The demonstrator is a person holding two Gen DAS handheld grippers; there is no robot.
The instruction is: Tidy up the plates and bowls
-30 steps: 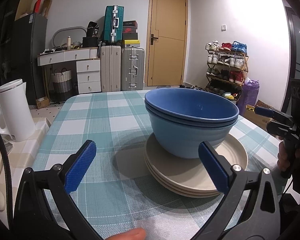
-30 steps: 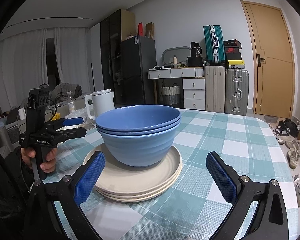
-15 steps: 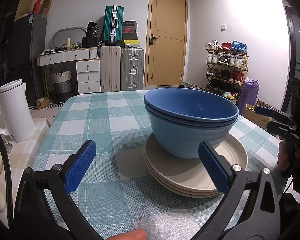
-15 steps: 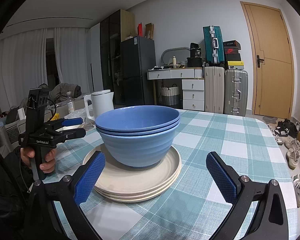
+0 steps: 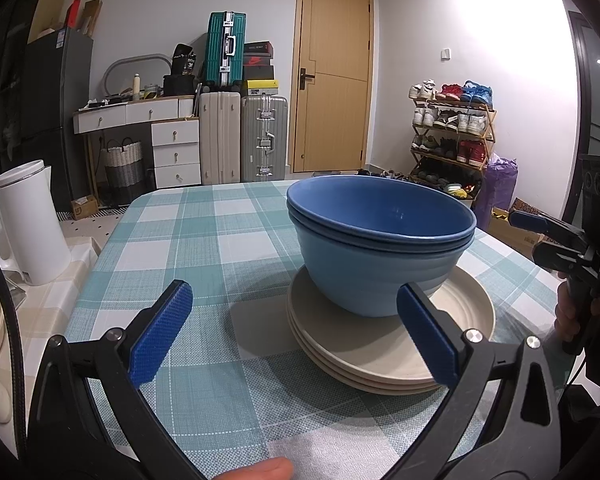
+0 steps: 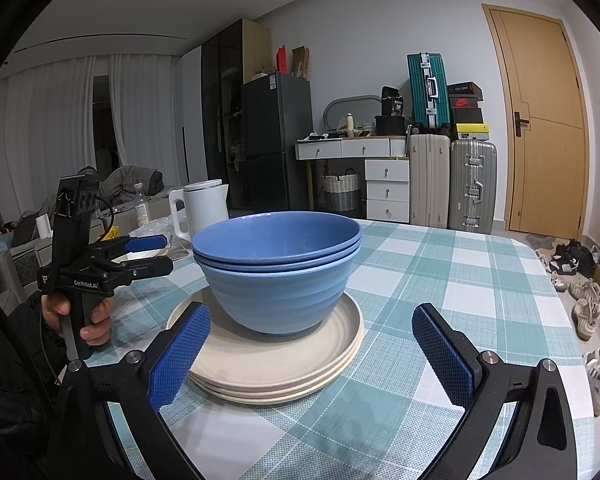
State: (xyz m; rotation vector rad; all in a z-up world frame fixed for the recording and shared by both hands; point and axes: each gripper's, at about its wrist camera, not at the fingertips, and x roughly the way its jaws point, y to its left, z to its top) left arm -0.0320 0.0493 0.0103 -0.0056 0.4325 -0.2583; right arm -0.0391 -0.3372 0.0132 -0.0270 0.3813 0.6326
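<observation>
The left tongs [image 5: 296, 336] stand wide apart, holding nothing, low over the desk covered in a teal-and-white checked cloth [image 5: 188, 248]. Just beyond them, toward 1 o'clock, sits the stack of nested blue ribbed bowls [image 5: 380, 248], resting on the stack of round cream plates [image 5: 452, 320]; the right blue pad overlaps the plates' near rim in the left wrist view, though contact cannot be told.

The right tongs [image 6: 312, 354] are likewise spread open and empty. The same bowls [image 6: 278, 276] lie at 11 o'clock ahead of them, on the plates [image 6: 268, 364], whose near edge lies between the two pads.

A person's hand [image 6: 82, 316] grips the left tool's handle at 9 o'clock. A white electric kettle [image 6: 204, 210] stands beyond the bowls, off the desk.
</observation>
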